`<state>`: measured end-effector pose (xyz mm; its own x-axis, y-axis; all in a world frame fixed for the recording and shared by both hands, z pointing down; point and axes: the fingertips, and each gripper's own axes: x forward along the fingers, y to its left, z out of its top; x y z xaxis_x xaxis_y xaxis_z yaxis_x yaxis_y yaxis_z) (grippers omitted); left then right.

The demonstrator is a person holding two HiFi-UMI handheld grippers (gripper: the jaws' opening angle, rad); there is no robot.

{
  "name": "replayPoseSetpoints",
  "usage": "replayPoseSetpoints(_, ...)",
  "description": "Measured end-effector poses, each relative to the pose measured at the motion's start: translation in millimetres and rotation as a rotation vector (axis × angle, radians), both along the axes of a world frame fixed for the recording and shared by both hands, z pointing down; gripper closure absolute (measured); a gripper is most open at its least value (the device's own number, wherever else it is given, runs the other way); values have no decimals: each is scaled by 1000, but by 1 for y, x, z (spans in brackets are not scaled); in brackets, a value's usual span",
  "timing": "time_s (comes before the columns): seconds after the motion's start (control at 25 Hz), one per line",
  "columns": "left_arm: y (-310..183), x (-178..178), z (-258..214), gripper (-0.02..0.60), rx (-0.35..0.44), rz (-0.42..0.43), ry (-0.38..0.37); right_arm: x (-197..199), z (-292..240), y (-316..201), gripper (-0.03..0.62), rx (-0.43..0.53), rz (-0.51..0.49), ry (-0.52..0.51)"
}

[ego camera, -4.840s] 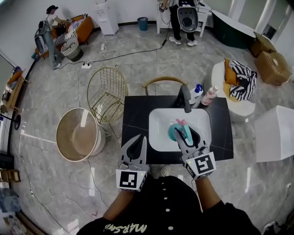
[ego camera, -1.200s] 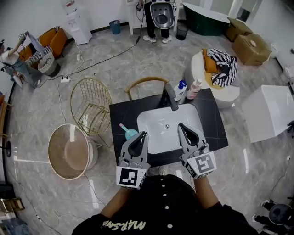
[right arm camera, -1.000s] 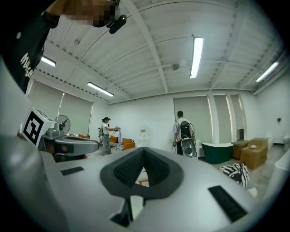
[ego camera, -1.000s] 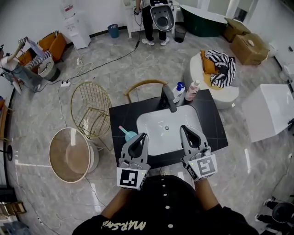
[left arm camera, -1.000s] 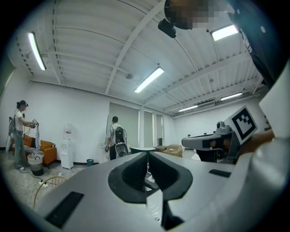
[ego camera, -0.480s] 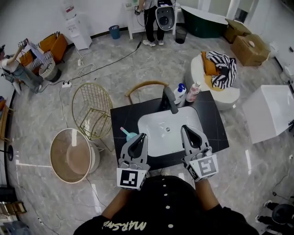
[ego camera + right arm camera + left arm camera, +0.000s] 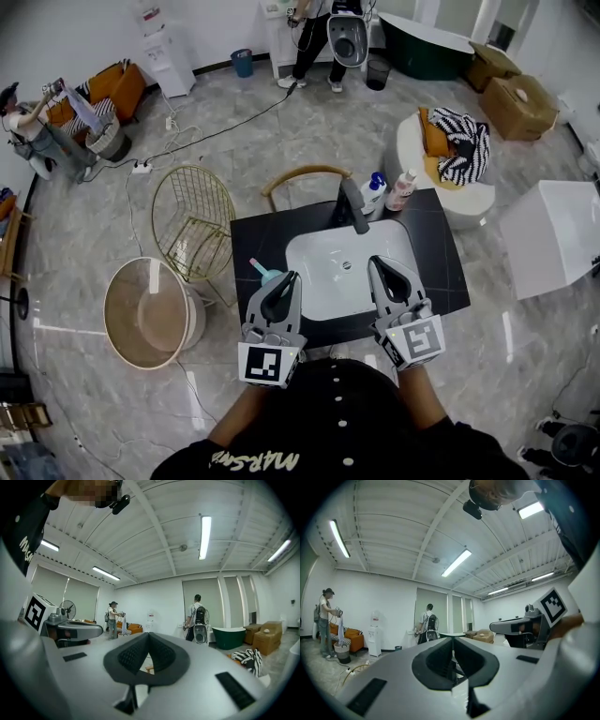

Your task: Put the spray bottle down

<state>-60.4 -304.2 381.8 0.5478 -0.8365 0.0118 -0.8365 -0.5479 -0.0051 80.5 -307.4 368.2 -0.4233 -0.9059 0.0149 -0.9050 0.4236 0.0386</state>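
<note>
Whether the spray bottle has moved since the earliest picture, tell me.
Yes. The spray bottle went leftward, from over the sink basin to the black countertop left of it.

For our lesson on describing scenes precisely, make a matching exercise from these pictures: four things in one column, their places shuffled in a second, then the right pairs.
Things:
1. spray bottle
2. faucet
3. wire chair
4. pink bottle

Places:
A. on the floor, left of the counter
B. at the middle of the basin's far edge
C. on the counter, left of the basin
D. on the counter, right of the white bottle

Pairs: 1-C, 2-B, 3-A, 4-D
</note>
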Motion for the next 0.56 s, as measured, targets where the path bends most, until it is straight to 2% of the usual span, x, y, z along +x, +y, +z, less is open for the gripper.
replayPoseSetpoints(0.56, 1, 3, -2, 560, -28, -19, 7, -2, 2, -3, 599, 9, -35, -1)
